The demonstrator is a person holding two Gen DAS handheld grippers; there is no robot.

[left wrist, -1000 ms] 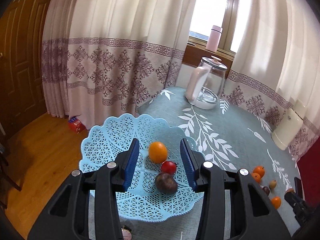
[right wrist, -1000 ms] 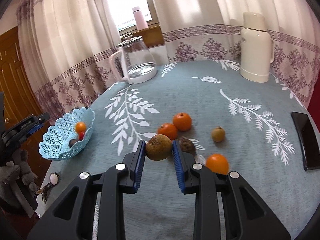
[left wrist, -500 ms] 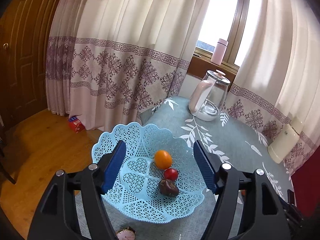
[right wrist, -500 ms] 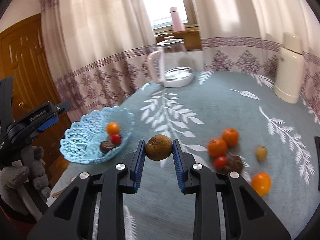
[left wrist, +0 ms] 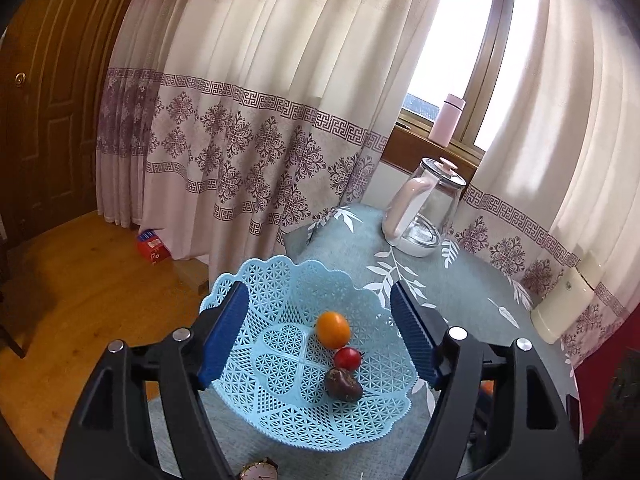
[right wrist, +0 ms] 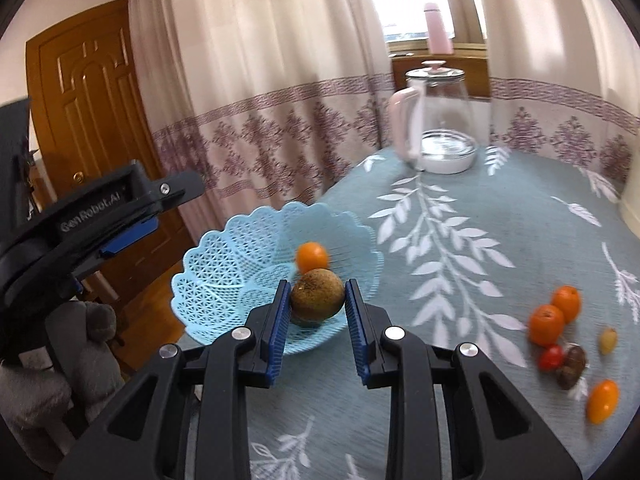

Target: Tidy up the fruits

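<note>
Left wrist view looks down on the table (left wrist: 472, 292), with the blue lattice basket (left wrist: 280, 280) at its near edge as the landmark. The left gripper (left wrist: 320, 332) hangs over the basket with its jaws spread wide, holding and touching nothing. Inside the basket lie an orange fruit (left wrist: 333, 329), a red tomato (left wrist: 347, 358) and a dark fruit (left wrist: 343, 385) in a row. A glass kettle (left wrist: 424, 208) stands well beyond the basket, and a wristwatch (left wrist: 258, 471) lies just in front of it.

Only the right wrist view shows the right gripper (right wrist: 318, 306), clamped on a brown round fruit (right wrist: 317, 296) at the basket's (right wrist: 224, 256) near rim. It also shows loose fruits (right wrist: 560, 344) well to the basket's right.
</note>
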